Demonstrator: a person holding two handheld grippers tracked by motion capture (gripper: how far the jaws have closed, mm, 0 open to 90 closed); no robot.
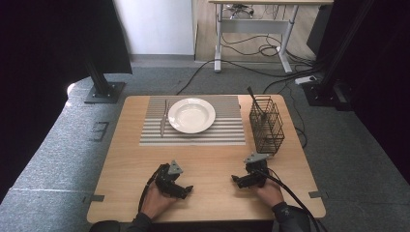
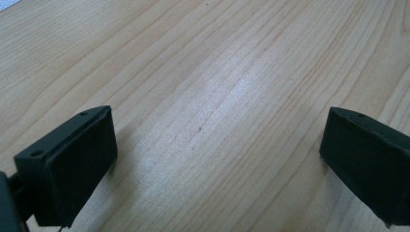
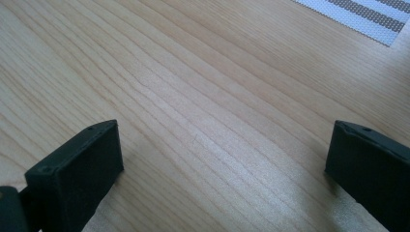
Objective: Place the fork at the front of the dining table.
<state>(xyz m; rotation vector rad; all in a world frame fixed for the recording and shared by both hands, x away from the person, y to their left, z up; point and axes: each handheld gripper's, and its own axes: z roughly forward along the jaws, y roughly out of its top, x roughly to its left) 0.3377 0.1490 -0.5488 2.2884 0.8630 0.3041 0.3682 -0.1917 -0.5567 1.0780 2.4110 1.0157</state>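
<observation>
Black two-jaw tongs, left gripper (image 1: 183, 191) and right gripper (image 1: 240, 181), both spread wide and empty, resting low near the table's (image 1: 208, 164) near edge. Probably pre-start; next likely a reach to the wire basket (image 1: 267, 126) at the right edge, holding a dark-handled utensil (image 1: 255, 102). Beyond, striped placemat (image 1: 193, 136) toward the far edge: empty white plate (image 1: 192, 115), knife (image 1: 164, 117) just beside.

Tabletop (image 1: 208, 164) seen from above and from close up

The whole is overlooked from high; bare wood (shared by all views) is faced closely by both tool cameras.
</observation>
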